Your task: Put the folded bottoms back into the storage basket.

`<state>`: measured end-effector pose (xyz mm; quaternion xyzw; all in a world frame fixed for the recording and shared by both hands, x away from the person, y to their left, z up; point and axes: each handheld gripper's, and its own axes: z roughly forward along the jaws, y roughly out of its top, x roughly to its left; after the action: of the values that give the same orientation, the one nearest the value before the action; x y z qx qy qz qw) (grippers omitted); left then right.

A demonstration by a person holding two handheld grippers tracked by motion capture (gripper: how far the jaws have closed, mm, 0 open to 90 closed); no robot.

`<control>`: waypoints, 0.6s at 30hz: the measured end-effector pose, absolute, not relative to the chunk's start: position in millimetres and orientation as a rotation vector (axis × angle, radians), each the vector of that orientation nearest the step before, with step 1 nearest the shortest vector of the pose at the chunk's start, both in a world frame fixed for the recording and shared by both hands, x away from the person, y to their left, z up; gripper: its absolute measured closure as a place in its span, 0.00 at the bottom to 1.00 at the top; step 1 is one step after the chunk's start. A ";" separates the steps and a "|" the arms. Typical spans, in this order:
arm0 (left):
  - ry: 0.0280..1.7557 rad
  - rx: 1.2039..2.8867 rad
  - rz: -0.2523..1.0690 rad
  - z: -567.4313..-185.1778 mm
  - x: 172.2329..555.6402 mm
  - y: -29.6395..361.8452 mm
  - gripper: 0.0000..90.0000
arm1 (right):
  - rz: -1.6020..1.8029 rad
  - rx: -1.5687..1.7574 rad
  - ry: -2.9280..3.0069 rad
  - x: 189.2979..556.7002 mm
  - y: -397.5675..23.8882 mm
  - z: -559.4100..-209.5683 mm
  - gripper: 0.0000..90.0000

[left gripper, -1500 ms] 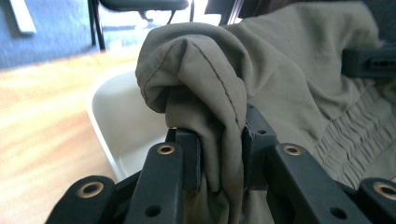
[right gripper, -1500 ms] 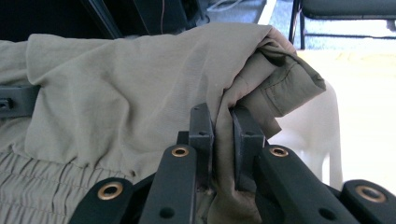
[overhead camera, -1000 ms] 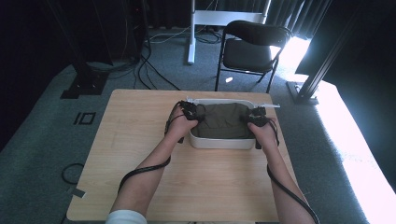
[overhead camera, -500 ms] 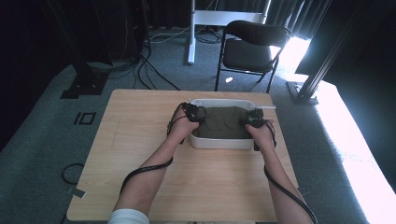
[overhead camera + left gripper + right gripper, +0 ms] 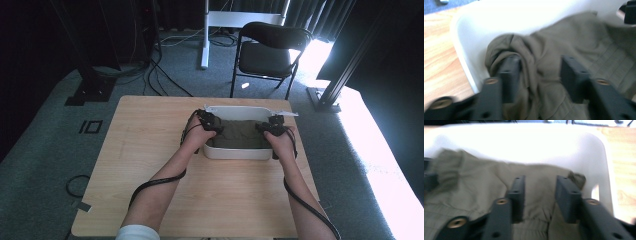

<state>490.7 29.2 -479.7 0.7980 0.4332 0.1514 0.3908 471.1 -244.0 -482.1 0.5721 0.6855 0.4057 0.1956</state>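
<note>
An olive cloth (image 5: 239,135) lies in the white tub (image 5: 235,153) near the worktop's far edge, lower in it than before. Left gripper (image 5: 537,72) and right gripper (image 5: 539,192) press into it, jaws apart, fabric bunched between them. Wooden worktop (image 5: 150,150); folding chair (image 5: 267,52) beyond.

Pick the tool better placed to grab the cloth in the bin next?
Left, probably. Left tool straddles a raised fold of olive cloth. Right tool sits open over flatter cloth.
</note>
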 end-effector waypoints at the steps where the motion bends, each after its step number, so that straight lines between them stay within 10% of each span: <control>1: 1.082 2.017 0.412 -477.3 490.2 30.2 0.45 | 1.150 1.588 1.926 470.7 -244.6 -479.7 0.60; 7: 1.020 1.972 0.497 -465.9 484.5 35.4 0.28 | 1.223 1.523 1.982 468.2 -241.6 -473.2 0.31; 18: 1.012 1.941 0.495 -467.1 469.5 48.3 0.20 | 1.246 1.374 1.988 453.4 -236.9 -468.4 0.21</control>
<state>469.5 48.3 -467.1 0.7791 0.4065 0.1989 0.4338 453.4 -236.9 -468.4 0.4941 0.7149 0.4480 0.2097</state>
